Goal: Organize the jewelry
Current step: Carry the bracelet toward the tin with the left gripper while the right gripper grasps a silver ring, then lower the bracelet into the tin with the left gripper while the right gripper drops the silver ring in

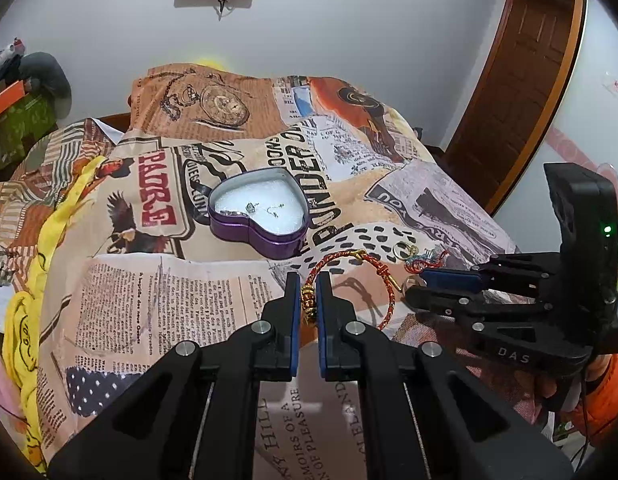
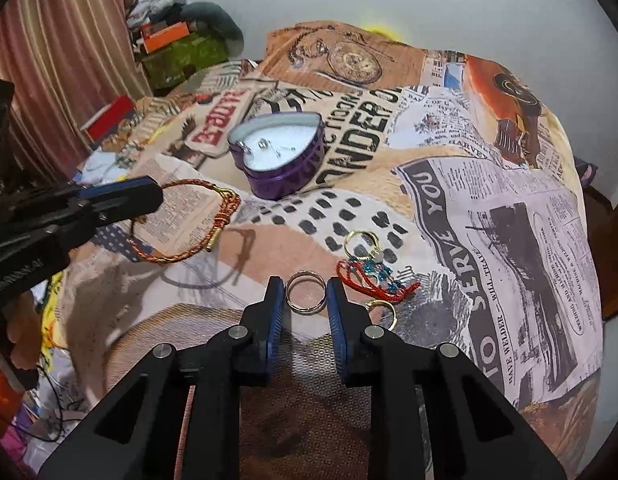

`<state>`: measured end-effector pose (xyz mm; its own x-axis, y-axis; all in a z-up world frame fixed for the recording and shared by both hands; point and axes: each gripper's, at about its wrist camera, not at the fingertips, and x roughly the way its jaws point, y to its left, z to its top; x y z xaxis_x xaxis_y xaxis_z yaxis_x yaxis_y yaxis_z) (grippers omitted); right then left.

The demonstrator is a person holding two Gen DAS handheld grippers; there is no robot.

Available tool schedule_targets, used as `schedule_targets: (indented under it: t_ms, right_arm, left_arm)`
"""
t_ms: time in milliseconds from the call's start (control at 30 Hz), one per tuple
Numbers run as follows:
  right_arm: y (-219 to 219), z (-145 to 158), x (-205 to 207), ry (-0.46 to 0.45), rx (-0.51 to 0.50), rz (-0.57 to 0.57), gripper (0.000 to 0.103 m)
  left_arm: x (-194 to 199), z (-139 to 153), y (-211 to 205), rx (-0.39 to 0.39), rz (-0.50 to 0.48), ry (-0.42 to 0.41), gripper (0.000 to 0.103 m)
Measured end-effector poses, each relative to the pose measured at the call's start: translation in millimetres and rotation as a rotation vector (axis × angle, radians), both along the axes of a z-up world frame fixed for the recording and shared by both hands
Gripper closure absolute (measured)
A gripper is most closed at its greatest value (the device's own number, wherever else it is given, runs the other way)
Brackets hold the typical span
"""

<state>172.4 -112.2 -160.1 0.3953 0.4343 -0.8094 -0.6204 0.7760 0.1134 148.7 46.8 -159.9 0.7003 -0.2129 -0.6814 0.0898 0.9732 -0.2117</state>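
A purple heart-shaped tin (image 1: 256, 216) with a white lining holds a few small pieces; it also shows in the right wrist view (image 2: 280, 156). My left gripper (image 1: 307, 292) is shut on a red and gold cord bracelet (image 1: 373, 270), lifted a little above the cloth, also seen from the right wrist view (image 2: 197, 220). My right gripper (image 2: 305, 294) is open, its fingers on either side of a silver and gold ring (image 2: 305, 292) lying on the cloth. A red and blue beaded charm with gold rings (image 2: 373, 272) lies just right of it.
The newspaper-print cloth (image 2: 489, 200) covers a rounded surface that drops off at the right and front. Boxes and clutter (image 2: 177, 44) stand at the back left, a curtain (image 2: 49, 48) to the left, a wooden door (image 1: 521, 92) to the right.
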Motion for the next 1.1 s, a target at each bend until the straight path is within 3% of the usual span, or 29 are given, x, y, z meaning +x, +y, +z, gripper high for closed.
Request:
schedule_targets:
  t_ms: [667, 1000, 1100]
  right_arm:
    - [18, 71, 15, -0.157, 0.172, -0.032, 0.083]
    - [37, 73, 39, -0.146, 0.217, -0.031, 0.083]
    - [45, 70, 48, -0.138, 0.21, -0.03, 0.083]
  left_arm:
    - [20, 35, 23, 0.009, 0.075, -0.102, 0.097]
    - [67, 21, 49, -0.04, 0.095, -0.063, 0.097]
    - [84, 11, 53, -0.02, 0.104, -0.04, 0.097]
